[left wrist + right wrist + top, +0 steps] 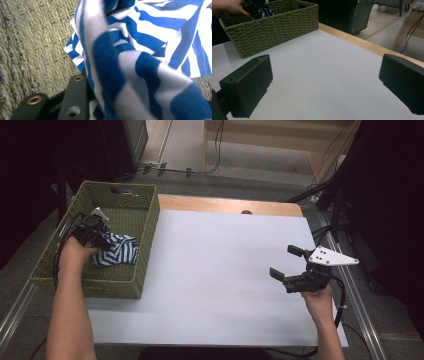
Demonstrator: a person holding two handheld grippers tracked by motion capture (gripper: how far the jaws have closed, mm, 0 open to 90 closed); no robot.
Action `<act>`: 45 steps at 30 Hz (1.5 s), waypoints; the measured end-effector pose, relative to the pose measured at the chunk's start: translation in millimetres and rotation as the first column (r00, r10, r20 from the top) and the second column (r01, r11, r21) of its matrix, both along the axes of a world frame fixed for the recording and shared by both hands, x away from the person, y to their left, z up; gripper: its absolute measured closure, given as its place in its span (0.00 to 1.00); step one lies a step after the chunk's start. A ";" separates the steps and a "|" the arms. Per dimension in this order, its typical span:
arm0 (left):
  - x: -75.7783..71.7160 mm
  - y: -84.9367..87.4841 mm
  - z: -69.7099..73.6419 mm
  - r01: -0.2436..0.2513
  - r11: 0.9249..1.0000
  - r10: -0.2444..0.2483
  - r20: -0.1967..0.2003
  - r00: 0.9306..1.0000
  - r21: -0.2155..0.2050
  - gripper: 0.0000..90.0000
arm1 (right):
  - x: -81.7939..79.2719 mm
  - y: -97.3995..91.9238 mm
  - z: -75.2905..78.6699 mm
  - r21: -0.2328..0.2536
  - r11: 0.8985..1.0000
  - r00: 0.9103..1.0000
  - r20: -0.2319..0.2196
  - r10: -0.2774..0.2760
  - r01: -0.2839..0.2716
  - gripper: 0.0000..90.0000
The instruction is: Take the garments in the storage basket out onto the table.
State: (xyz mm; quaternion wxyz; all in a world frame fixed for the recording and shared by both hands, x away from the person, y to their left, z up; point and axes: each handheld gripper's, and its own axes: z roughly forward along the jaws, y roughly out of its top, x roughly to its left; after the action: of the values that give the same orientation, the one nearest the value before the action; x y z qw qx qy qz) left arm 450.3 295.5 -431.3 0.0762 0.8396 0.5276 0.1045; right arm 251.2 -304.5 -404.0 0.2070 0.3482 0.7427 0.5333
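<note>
A: Left gripper?
B: Down inside basket, at left edge of tabletop. Clamped on striped cloth, looks like. In left gripper view, blue-and-white cloth bunched right over the one jaw in sight, woven basket floor behind. Other jaw hidden under fabric, so grip judged, not seen outright.

A: Cloth where exactly?
B: In basket, toward its near right part, crumpled, partly resting on floor, partly gathered up at gripper. Probably being set down or picked up there; cannot tell which.

A: Why held low like that?
B: Basket walls high, so reaching in from above and tilting down to get at fabric. Bunched grab suits soft cloth, no edge to pinch.

A: Right gripper?
B: Jaws wide apart, nothing between. Hovering over right side of white tabletop, near right edge. In right gripper view, both black pads spread, bare surface between, basket far off. Likely parked out of the way, ready.

A: Risk?
B: Cloth snagging on weave, maybe.
</note>
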 end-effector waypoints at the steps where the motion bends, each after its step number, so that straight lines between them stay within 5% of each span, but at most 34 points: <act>1: -0.2 -0.3 0.5 0.001 1.000 -0.001 0.000 1.000 0.001 0.72 | 0.0 -0.1 -0.1 0.001 1.000 1.000 -0.001 -0.001 0.001 0.00; 13: -2.8 -1.6 4.2 0.029 0.999 -0.030 0.032 0.999 0.016 0.79 | 0.8 0.3 -1.4 -0.002 1.000 1.000 -0.009 -0.001 0.001 0.00; 21: -6.8 1.8 12.2 0.045 0.998 -0.043 0.060 0.997 -0.035 0.80 | 1.1 -0.8 -2.0 -0.004 1.000 1.000 -0.014 -0.001 0.001 0.00; 27: -13.8 2.9 22.7 0.106 0.992 -0.099 0.111 0.989 -0.065 0.80 | 2.0 -1.4 -3.4 -0.003 1.000 1.000 -0.015 -0.005 0.005 0.00; 37: -28.1 -1.2 44.5 0.198 0.976 -0.177 0.203 0.963 -0.087 0.80 | 2.0 -1.1 -4.0 -0.006 1.000 1.000 -0.016 -0.005 0.005 0.00; 38: -31.9 -3.2 49.6 0.225 0.971 -0.200 0.226 0.953 -0.087 0.80 | 1.9 -1.0 -3.9 -0.005 1.000 1.000 -0.016 -0.005 0.005 0.00; 39: -31.9 -3.2 49.6 0.225 0.971 -0.200 0.226 0.953 -0.087 0.80 | 1.8 -1.0 -3.8 -0.005 1.000 1.000 -0.016 -0.005 0.005 0.00; 40: -35.6 -4.4 53.6 0.254 0.963 -0.225 0.254 0.941 -0.087 0.80 | 1.8 -1.0 -3.7 -0.005 1.000 1.000 -0.016 -0.006 0.006 0.00; 44: -40.5 -6.3 58.9 0.286 0.954 -0.252 0.271 0.929 -0.093 0.80 | 1.5 -1.3 -3.8 -0.004 1.000 1.000 -0.019 -0.005 0.005 0.00; 45: -43.2 -7.6 61.8 0.308 0.947 -0.272 0.282 0.920 -0.091 0.80 | 1.3 -1.3 -3.7 -0.004 1.000 1.000 -0.020 -0.005 0.005 0.00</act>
State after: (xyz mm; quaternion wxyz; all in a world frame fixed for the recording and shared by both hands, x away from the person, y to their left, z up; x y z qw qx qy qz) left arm 407.1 287.9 -369.5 0.2169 0.8798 0.3879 0.1684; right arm 252.5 -305.8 -407.7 0.2016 0.3549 0.7449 0.5278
